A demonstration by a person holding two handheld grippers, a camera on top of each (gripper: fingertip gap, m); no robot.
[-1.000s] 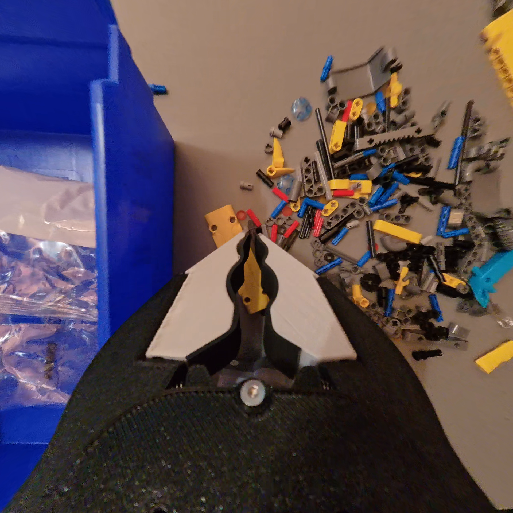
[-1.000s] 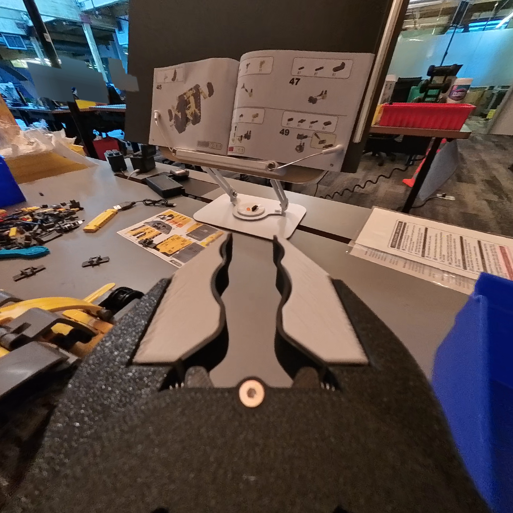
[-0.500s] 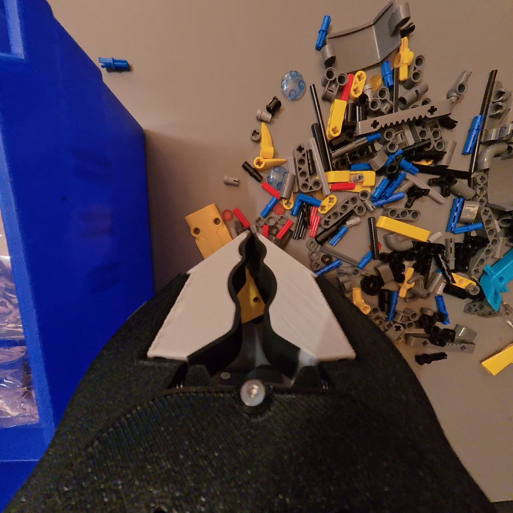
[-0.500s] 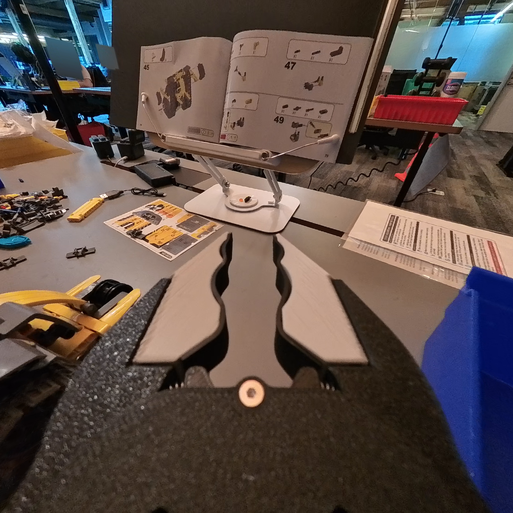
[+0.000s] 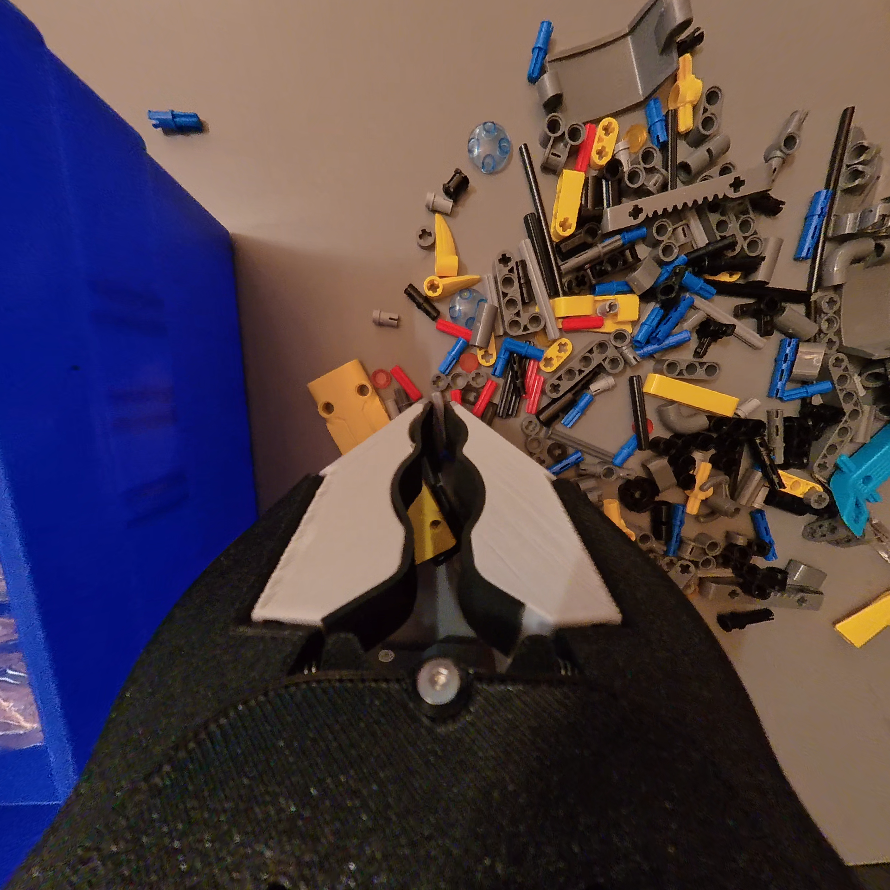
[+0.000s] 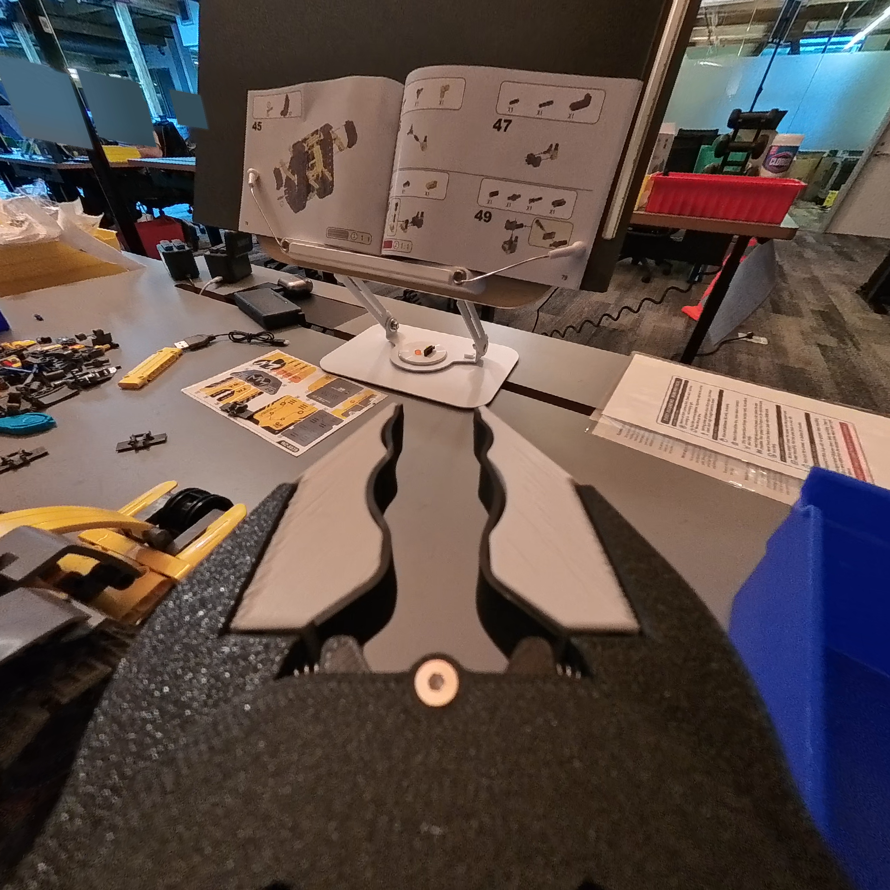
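The left gripper (image 5: 439, 409) is pointing down at a grey table (image 5: 308, 202), its fingertips closed almost together and clamping a thin black piece (image 5: 436, 474) that is running back between the fingers. A yellow panel (image 5: 344, 407) with two holes is lying on the table just to the left of the tips, partly hidden under the left finger and showing again in the gap between the fingers. A pile of small building pieces (image 5: 650, 337) in black, grey, blue, yellow and red is spreading out to the right of the panel, with a teal piece (image 5: 862, 474) sitting at the pile's far right edge. A blue bin (image 5: 111, 361) is standing to the left of the panel, and a lone blue pin (image 5: 173, 120) is lying beyond the panel, near the bin.

The right gripper (image 6: 436, 416) is hovering over the same table (image 6: 626, 505) with its fingers apart and nothing between them. An open instruction booklet (image 6: 433, 163) is resting on a white stand (image 6: 419, 366) straight ahead of this gripper. A sticker sheet (image 6: 284, 397) is lying just left of the stand's base, and a printed sheet in a clear sleeve (image 6: 737, 428) is lying to its right. A partly built yellow and grey model (image 6: 96, 554) is sitting nearer than the stand and to its left, beside the gripper body. Another blue bin (image 6: 818, 602) is standing nearer than the stand on the right.
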